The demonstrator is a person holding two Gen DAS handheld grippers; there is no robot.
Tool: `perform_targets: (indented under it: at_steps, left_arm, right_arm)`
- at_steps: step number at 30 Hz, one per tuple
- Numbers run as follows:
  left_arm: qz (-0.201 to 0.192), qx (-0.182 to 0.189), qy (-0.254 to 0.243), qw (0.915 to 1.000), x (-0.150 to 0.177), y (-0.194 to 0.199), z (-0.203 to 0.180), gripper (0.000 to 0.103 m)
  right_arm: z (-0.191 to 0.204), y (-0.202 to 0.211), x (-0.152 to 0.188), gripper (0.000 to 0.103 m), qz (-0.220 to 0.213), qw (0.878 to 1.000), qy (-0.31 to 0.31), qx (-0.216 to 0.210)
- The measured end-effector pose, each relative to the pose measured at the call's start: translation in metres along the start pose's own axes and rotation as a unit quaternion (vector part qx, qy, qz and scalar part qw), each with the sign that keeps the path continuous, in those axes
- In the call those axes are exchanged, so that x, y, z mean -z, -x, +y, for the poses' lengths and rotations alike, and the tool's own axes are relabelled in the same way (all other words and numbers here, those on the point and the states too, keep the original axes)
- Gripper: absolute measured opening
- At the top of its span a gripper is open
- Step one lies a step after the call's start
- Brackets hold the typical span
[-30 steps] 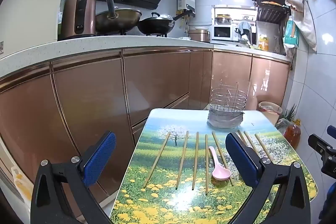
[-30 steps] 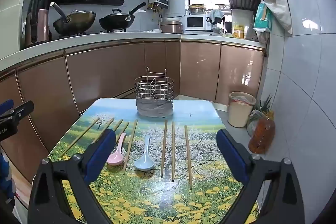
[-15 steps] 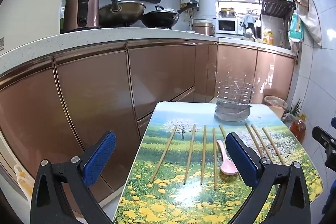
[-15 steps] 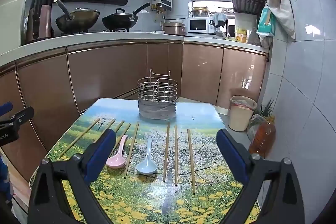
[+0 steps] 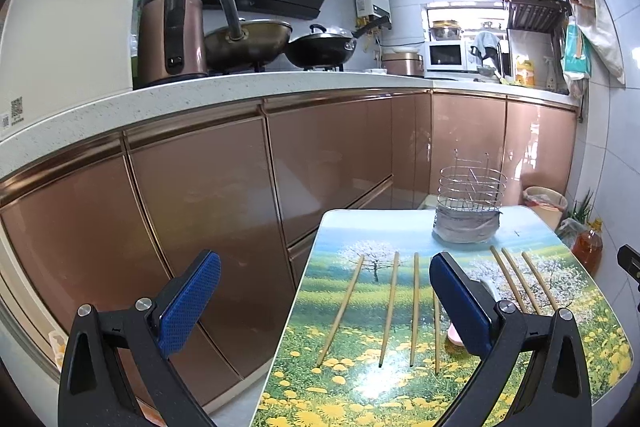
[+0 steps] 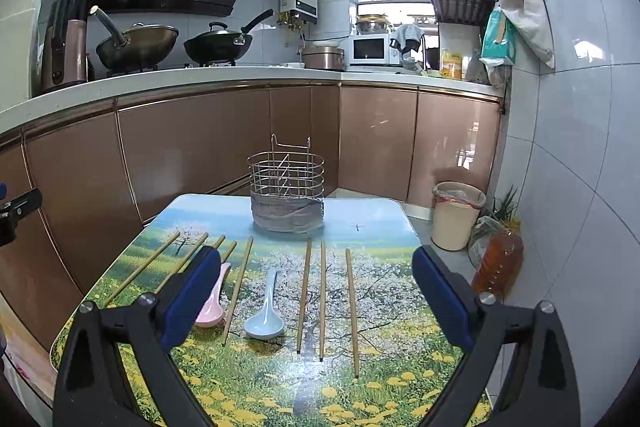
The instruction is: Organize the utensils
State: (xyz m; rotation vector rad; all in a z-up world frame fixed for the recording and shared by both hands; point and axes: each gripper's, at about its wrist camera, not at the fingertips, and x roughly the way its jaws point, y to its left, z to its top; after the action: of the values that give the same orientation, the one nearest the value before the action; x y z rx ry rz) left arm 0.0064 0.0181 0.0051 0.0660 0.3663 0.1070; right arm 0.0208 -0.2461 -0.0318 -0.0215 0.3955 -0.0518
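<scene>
A: How far is the work?

B: I judge it is not started. The table (image 6: 384,223) fills the lower middle of the frame. The wire holder (image 6: 287,193) at its far end looks empty.

A: And the utensils?

B: The chopsticks (image 6: 322,297), blue spoon (image 6: 265,311) and pink spoon (image 6: 212,301) all lie flat in front of it.

A: The grippers?

B: Left gripper (image 5: 324,307) and right gripper (image 6: 316,301): both jaws spread wide, grasping nothing.
</scene>
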Motion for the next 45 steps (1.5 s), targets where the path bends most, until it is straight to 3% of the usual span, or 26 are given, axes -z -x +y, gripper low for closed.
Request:
perform_targets:
  at_steps: [13,17,32,45]
  left_arm:
    - [-0.014,-0.014,0.012,0.9997,0.002,0.009,0.004,0.103]
    - [0.002,0.001,0.014,0.9999,0.000,-0.001,-0.003,0.103]
    - [-0.001,0.020,0.002,0.9998,-0.005,-0.016,-0.025,0.103]
    - [0.011,0.020,-0.009,0.9997,-0.002,-0.010,-0.028,0.103]
  right_arm:
    - [-0.006,0.001,0.004,0.097,-0.007,1.000,0.006,-0.011]
    - [-0.009,-0.003,0.002,0.097,-0.010,1.000,-0.001,-0.011]
    - [-0.012,-0.001,-0.012,0.097,-0.041,0.999,0.001,0.000]
    - [-0.004,-0.006,-0.005,0.097,-0.005,1.000,0.004,0.011]
